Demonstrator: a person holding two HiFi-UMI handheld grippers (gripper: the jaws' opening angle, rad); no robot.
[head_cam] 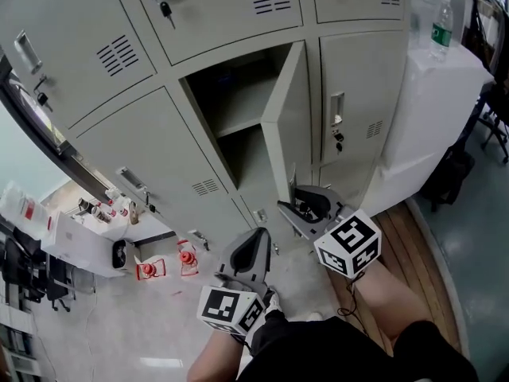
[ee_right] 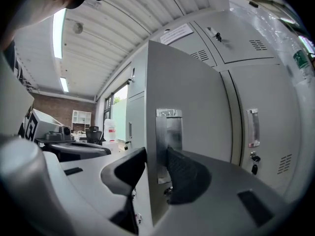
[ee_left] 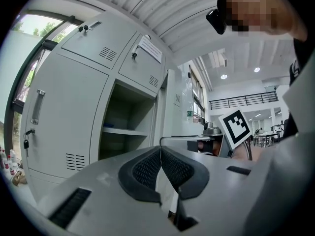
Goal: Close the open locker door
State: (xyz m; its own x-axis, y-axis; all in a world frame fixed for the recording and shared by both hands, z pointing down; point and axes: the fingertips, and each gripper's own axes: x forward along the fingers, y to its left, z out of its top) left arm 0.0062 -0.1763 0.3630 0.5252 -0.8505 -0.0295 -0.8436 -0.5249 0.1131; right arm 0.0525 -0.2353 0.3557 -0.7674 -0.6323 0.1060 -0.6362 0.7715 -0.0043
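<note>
The open locker door (head_cam: pixel 288 126) stands swung out from its compartment (head_cam: pixel 235 110), which has one shelf inside. My right gripper (head_cam: pixel 299 203) is at the door's lower free edge. In the right gripper view the door (ee_right: pixel 197 107) runs edge-on between the jaws of the right gripper (ee_right: pixel 156 163). The left pad sits at the door's edge and the right pad lies over its metal handle plate (ee_right: pixel 169 132), with a slim gap still showing. My left gripper (head_cam: pixel 257 243) hangs lower left, pads together and empty. In its own view the left gripper (ee_left: pixel 160 154) faces the open compartment (ee_left: pixel 125 127).
Shut lockers surround the open one; the right neighbour has a handle and key (head_cam: pixel 337 126). A white counter (head_cam: pixel 437 94) with a bottle (head_cam: pixel 441 26) stands to the right. Red and white items (head_cam: pixel 151 267) and a white box (head_cam: pixel 79 241) lie on the floor at the left.
</note>
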